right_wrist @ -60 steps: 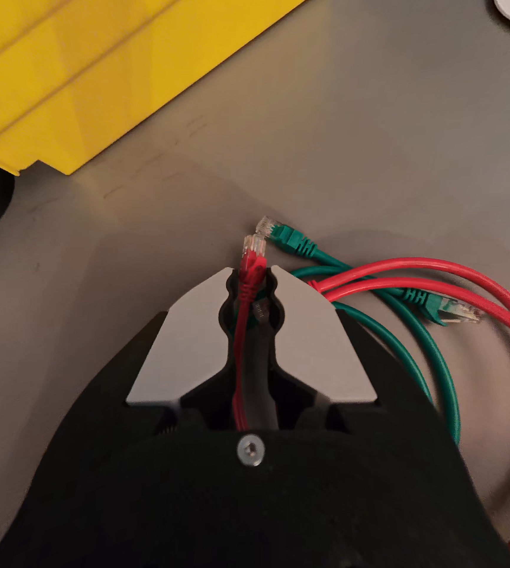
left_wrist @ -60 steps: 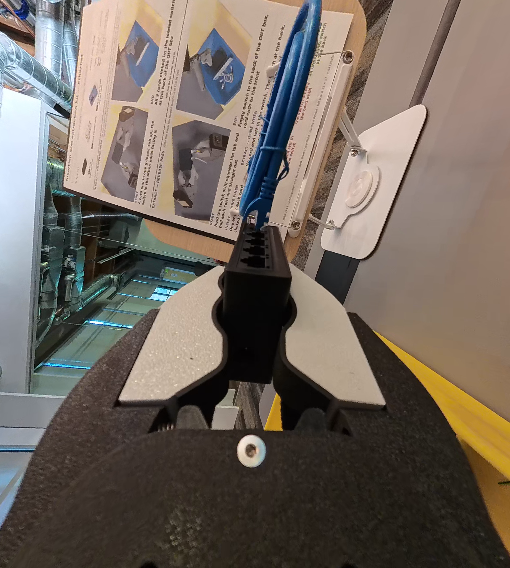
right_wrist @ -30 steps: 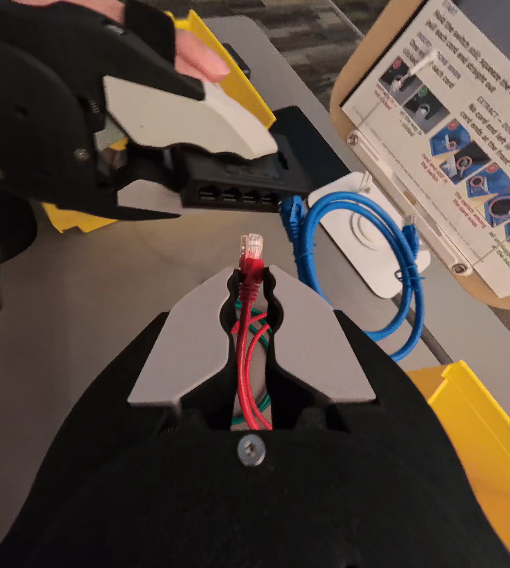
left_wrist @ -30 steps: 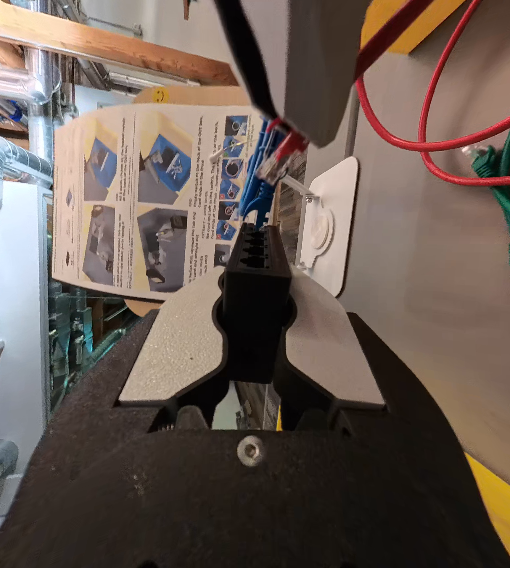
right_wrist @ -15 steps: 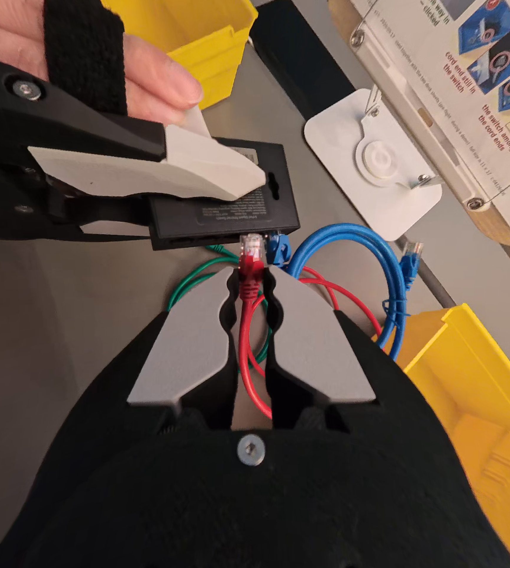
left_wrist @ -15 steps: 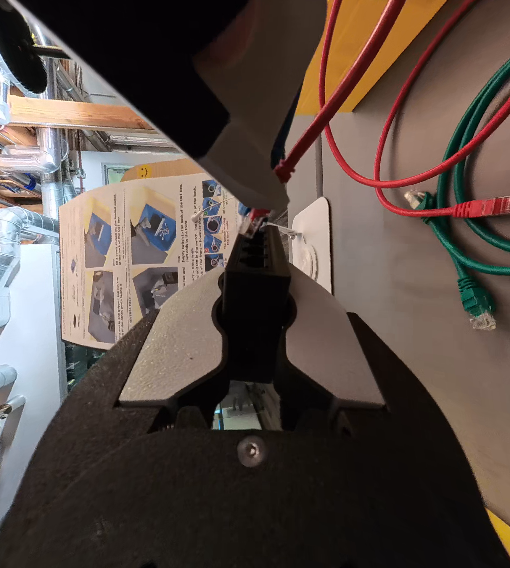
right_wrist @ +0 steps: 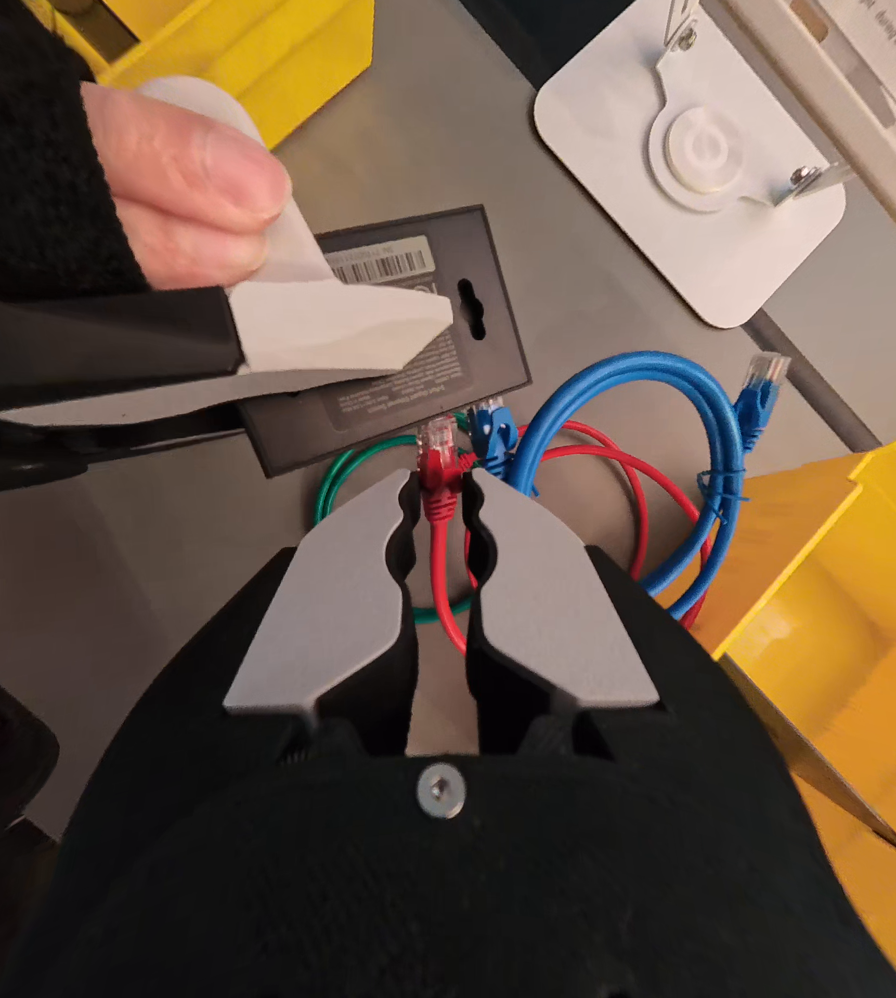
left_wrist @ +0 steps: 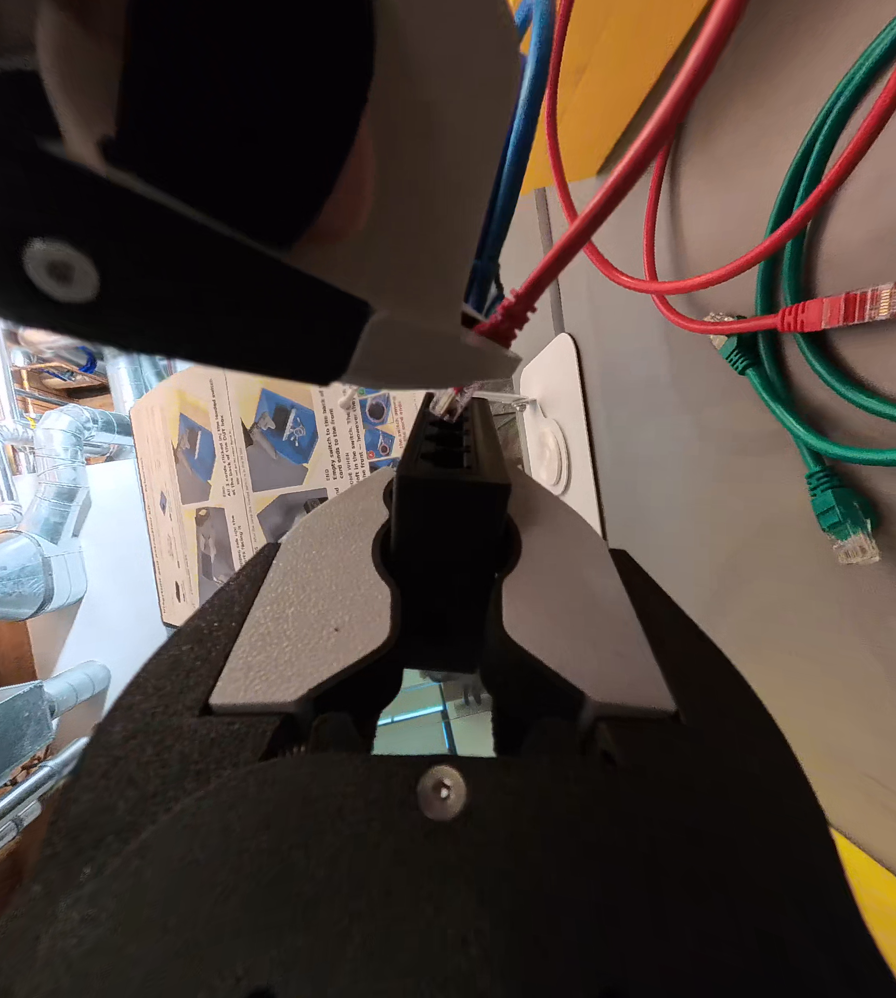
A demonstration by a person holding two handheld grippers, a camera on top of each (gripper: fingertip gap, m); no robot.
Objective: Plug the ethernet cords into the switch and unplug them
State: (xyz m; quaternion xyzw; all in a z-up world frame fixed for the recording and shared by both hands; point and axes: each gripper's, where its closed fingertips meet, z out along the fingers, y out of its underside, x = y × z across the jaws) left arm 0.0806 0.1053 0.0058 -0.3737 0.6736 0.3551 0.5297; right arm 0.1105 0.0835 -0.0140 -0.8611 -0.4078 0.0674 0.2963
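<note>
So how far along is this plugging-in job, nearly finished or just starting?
Just starting. Done: the left gripper holds the black switch off the table. In hand: the right gripper grips the red cord's plug, its tip right at the switch's ports, not visibly seated. Left: the green cord and blue cord lie loose on the table, then all the unplugging.

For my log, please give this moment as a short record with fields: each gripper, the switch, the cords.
left gripper: shut on switch, held above the table
right gripper: shut on red cord just behind its plug
red plug: at the port face of the switch; seated or not, cannot tell
green cord: loose on table, unplugged
blue cord: coiled on table, both plugs free
</note>
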